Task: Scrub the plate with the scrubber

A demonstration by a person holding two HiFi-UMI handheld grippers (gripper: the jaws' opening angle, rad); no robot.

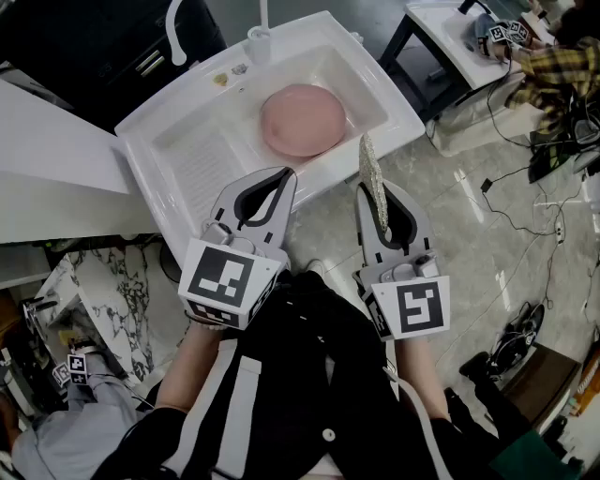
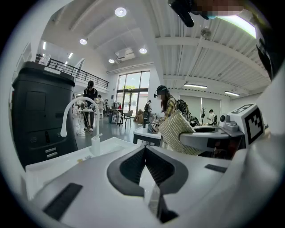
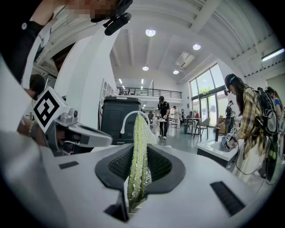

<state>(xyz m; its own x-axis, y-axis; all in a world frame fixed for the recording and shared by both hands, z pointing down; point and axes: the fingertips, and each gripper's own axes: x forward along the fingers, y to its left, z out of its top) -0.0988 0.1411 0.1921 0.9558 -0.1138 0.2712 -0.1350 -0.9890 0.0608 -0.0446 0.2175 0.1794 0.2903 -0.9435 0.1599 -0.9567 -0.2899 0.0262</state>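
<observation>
A pink plate (image 1: 302, 119) lies in the white sink (image 1: 178, 112). Both grippers hover at the sink's near rim, short of the plate. My left gripper (image 1: 283, 176) is shut with nothing between its jaws; in the left gripper view its tips (image 2: 145, 149) meet. My right gripper (image 1: 368, 189) is shut on a yellow-green mesh scrubber (image 1: 372, 169), which stands on edge and sticks out past the jaws. The scrubber (image 3: 139, 156) fills the middle of the right gripper view. It also shows at the right of the left gripper view, scrubber (image 2: 177, 132).
A white faucet (image 1: 174, 28) and a small bottle (image 1: 259, 42) stand at the sink's far rim. A white counter (image 1: 47, 169) adjoins the sink on the left. Another white table (image 1: 450, 42), a person in plaid (image 1: 553, 70) and floor cables (image 1: 511, 211) are on the right.
</observation>
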